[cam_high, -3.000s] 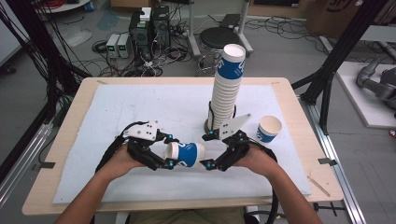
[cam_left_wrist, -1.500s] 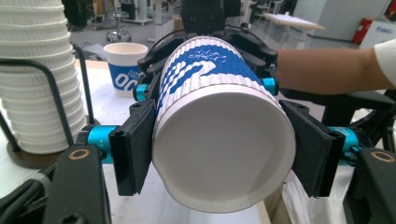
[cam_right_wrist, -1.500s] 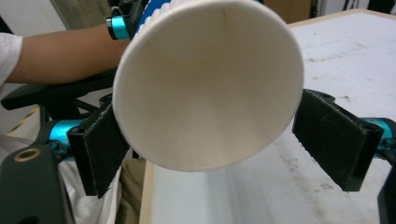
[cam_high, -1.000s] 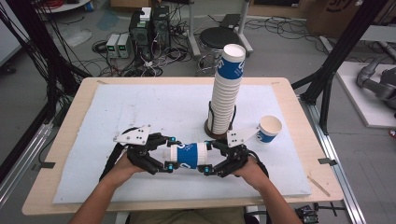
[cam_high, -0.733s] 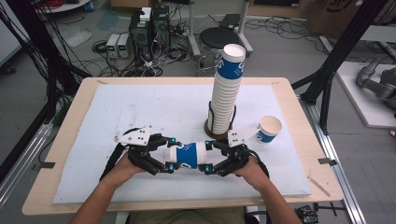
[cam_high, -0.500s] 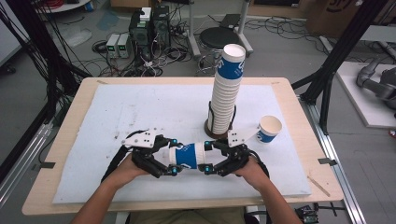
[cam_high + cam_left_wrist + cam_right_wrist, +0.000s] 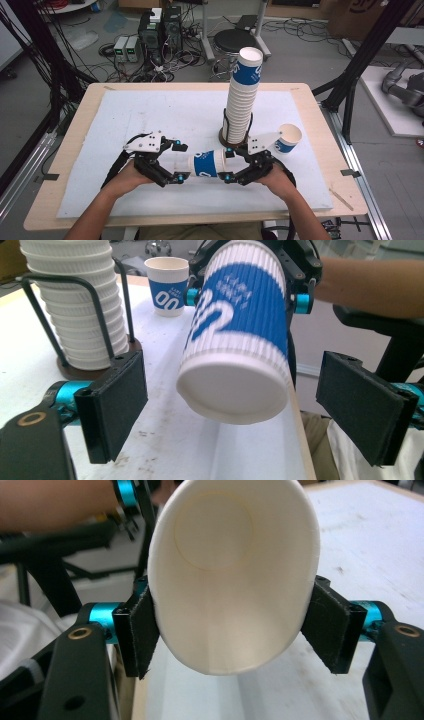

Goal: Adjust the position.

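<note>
The blue-and-white paper cup [image 7: 209, 163] lies sideways above the near middle of the white mat [image 7: 150, 115], its rim end squeezed between the right gripper [image 7: 231, 166] jaws. The left gripper [image 7: 179, 162] holds its jaws apart around the cup's base, not touching. Beyond stands the cup stack [image 7: 242, 97], a single cup [image 7: 287, 138] to its right.

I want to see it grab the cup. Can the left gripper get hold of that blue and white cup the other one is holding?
Probably yes. The left gripper is open, its jaws either side of the cup, nothing between. The right gripper squeezes the rim end.

Lone cup [image 7: 168, 284]: blue band reads "00".
</note>
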Motion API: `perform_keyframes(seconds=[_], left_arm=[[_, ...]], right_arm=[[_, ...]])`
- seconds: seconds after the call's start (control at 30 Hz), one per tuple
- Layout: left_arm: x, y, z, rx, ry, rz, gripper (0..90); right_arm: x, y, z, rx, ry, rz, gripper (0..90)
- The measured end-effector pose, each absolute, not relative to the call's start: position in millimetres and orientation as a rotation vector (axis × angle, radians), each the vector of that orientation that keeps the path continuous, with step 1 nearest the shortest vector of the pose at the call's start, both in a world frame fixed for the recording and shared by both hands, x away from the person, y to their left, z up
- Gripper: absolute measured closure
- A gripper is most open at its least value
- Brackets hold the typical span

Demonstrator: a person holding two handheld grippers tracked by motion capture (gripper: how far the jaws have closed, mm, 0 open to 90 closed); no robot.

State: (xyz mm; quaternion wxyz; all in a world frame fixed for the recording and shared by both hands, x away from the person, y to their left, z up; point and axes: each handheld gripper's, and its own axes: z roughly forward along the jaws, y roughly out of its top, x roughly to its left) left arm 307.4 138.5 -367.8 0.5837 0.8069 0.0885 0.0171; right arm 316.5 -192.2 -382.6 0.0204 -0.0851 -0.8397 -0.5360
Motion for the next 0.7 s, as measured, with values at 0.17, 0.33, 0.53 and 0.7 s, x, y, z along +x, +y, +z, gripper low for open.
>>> perform_keyframes(seconds=[0.17, 0.33, 0.53, 0.7], left_arm=[[310, 137, -356, 1.926, 0.199, 0.049, 13.1], [312, 132, -351, 1.974, 0.189, 0.053, 13.1], [315, 124, -351, 2.040, 0.198, 0.045, 13.3], [317, 117, -350, 2.094, 0.173, 0.020, 14.0]], right_arm=[[319, -188, -370, -0.242, -2.692, -1.560, 30.4], [324, -182, -355, -0.205, -2.790, -1.442, 30.4], [326, -170, -338, -0.142, -2.884, -1.294, 30.4], [326, -157, -329, -0.088, -2.928, -1.197, 30.3]])
